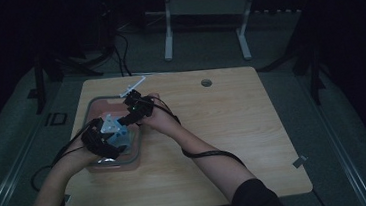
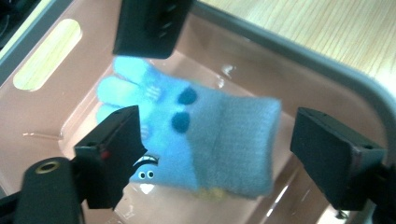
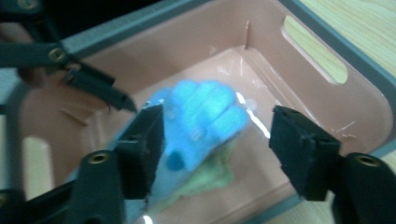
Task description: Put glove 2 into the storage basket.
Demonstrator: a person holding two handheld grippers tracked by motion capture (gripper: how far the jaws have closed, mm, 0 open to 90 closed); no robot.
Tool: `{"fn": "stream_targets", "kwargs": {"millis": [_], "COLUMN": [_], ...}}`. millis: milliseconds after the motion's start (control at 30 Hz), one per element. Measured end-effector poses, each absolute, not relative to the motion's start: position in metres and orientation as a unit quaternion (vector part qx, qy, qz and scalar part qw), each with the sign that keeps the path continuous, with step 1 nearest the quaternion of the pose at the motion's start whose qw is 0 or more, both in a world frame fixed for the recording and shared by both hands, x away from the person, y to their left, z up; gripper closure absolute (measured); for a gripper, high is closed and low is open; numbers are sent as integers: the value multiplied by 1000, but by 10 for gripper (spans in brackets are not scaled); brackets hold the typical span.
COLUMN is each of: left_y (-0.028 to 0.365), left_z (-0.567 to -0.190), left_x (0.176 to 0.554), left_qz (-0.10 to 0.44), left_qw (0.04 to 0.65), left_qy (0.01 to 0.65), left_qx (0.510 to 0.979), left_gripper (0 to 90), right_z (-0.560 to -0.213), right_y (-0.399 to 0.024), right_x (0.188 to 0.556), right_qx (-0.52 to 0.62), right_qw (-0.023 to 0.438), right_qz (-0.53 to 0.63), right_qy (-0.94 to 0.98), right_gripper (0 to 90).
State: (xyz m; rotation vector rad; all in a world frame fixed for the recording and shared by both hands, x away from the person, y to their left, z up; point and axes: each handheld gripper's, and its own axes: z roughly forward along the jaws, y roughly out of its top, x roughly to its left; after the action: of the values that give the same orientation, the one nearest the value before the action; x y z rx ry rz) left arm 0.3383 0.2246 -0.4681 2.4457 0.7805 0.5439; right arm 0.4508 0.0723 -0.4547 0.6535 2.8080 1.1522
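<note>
1. The tabletop (image 1: 233,128) is wide and made of light wood. It carries all the work, and the person reaches over its left part with both forearms.

2. The pink bin (image 1: 91,113) with a grey rim stands on the left part of the tabletop. It has slot handles in its walls, I think so that it is easy to carry. Its job here seems to be to collect soft things, so both hands meet above it.

3. The blue glove (image 2: 205,135) is inside the bin, over its floor. Its fingers point toward the far wall with a slot and its grey-blue cuff points the other way. It looks blurred in the right gripper view, so it may be falling or just settling; I cannot tell if it already rests on the bottom.

4. A pale green cloth (image 3: 205,179) lies under the glove, probably put there before as part of the same sorting.

5. The left tongs (image 2: 215,154) stand open on both sides of the glove and do not press it, so I judge they have let it go into the bin.

6. The right tongs (image 3: 217,149) are open too, wide apart above the glove and holding nothing.
</note>
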Motion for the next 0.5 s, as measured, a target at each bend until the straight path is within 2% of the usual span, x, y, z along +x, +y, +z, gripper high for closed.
{"fn": "stream_targets", "kwargs": {"millis": [133,267,500], "left_y": [220,210,197], "left_z": [-464,-460,-456], "left_x": [337,332,329], "left_qz": [190,183,169], "left_qw": [261,279,313], "left_qy": [293,290,273], "left_qx": [900,897,894], "left_gripper": [82,69,69], "right_z": [-451,-454,-455], "right_y": [63,54,26], "right_x": [446,437,428], "right_qx": [211,195,194], "right_qw": [-8,-15,-13], "right_qz": [375,374,387], "right_qy": [902,907,901], "right_gripper": [266,193,162]}}
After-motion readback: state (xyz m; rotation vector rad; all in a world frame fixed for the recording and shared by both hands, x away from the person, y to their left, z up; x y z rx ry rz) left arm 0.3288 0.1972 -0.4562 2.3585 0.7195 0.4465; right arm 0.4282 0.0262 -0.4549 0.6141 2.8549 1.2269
